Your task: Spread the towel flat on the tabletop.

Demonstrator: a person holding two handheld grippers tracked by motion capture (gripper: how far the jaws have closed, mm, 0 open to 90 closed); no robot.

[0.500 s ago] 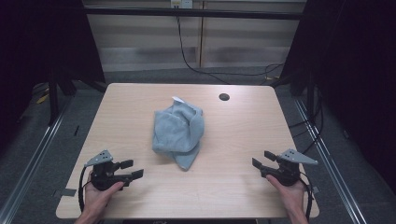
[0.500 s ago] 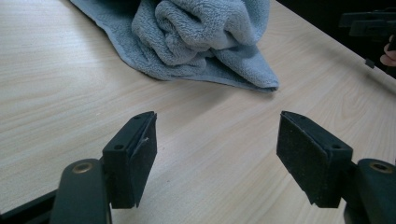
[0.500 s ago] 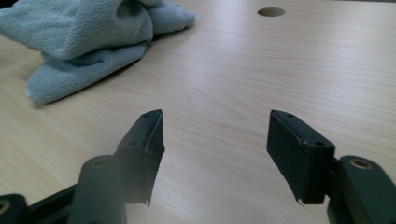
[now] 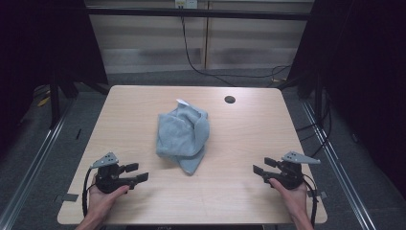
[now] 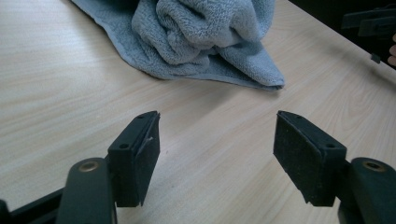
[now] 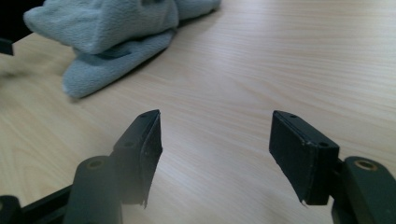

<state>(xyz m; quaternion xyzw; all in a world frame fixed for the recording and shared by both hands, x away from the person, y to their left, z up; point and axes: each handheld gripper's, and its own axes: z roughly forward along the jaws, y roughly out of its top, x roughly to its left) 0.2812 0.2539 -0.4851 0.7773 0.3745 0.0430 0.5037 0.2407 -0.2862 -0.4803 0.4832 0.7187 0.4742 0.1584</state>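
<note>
Left gripper: jaws spread wide, nothing between them but bare wood. Right gripper: same, wide apart and empty. Ahead of both lies the crumpled grey-blue terry towel, mid-table, apart from either. From above, a white tag shows at its far edge; up close, the gripper views show its looped pile on the pale wooden table.

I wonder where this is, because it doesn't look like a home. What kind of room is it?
Probably a lab or recording workshop. A bare wooden table stands between dark curtains, cables run along the floor behind it, and only a crumpled grey towel lies on top.
</note>
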